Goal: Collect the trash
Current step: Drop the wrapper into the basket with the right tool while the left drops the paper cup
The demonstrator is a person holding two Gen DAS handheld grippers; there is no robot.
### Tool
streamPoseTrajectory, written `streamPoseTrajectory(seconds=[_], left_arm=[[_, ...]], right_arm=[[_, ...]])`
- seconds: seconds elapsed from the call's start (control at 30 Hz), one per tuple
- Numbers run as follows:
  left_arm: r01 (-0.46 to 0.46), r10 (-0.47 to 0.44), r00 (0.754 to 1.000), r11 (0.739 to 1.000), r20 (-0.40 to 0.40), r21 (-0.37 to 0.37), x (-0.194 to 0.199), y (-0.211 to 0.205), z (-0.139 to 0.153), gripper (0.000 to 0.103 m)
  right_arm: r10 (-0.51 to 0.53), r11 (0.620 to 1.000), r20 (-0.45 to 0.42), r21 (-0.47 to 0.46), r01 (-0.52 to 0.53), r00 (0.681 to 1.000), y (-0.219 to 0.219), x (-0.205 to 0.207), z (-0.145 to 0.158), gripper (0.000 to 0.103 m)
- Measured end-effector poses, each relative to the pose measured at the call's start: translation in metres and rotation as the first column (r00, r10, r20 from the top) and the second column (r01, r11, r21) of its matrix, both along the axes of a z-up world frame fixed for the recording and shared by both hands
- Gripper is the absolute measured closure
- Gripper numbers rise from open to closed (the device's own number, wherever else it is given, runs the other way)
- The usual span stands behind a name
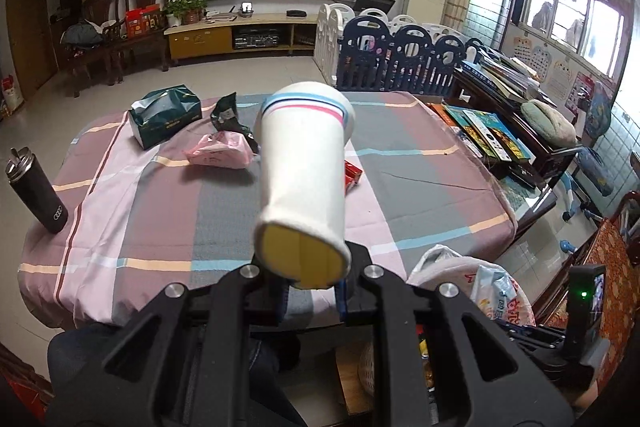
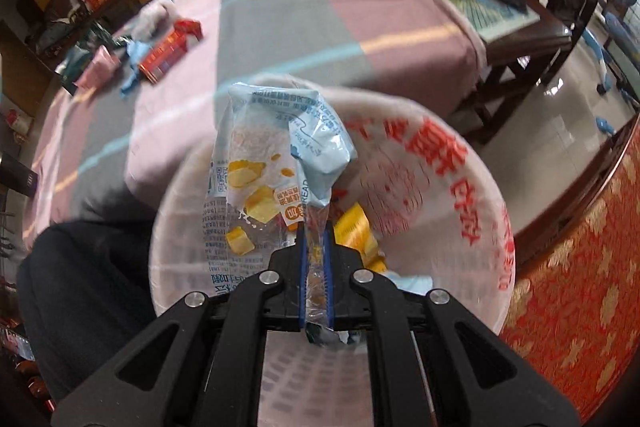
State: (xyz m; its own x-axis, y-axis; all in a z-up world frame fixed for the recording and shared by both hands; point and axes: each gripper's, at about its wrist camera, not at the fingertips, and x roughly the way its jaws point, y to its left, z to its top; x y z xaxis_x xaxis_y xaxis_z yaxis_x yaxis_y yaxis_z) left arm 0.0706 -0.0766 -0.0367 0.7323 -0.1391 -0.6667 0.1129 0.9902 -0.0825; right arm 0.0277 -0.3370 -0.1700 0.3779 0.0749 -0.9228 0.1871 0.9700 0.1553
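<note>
Left gripper (image 1: 310, 297) clenches paper cup (image 1: 304, 183); right gripper (image 2: 316, 281) pinches wrapper (image 2: 272, 179) over bag (image 2: 460, 195).

Window daylight, fisheye warp, right-view blur

A left gripper (image 1: 310, 297) at bottom centre clamps a white paper cup (image 1: 303, 183), its base toward the camera. Behind, a striped tablecloth (image 1: 160, 219) holds a black bottle (image 1: 38, 189) at left.
</note>
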Motion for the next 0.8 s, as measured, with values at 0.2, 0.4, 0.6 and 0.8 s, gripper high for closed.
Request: streamPoseTrajectory(seconds=[0.2,0.4,0.6,0.8], left_arm=[[0.086,-0.086,0.996,0.996,-0.016,0.010,-0.006,-0.032,-0.004,0.085],[0.193,-0.195,0.979,0.981,-0.066,-0.034,-0.008,-0.056,-0.016,0.085],[0.388,-0.404,0.906,0.911,-0.126,-0.138,-0.015,-0.090,-0.036,0.084],[0.522,-0.515,0.843,0.853,-0.156,-0.001,-0.038,-0.133,-0.052,0.030]], right_arm=[[-0.072,0.995,-0.020,0.069,0.074,0.997,-0.022,-0.002,0.000,0.044],[-0.207,0.976,0.123,0.092,0.196,0.971,-0.060,-0.008,0.038,0.041],[-0.297,0.953,0.179,0.126,0.277,0.938,-0.087,-0.010,0.055,0.041],[-0.308,0.949,0.186,0.134,0.287,0.933,-0.092,-0.007,0.060,0.041]])
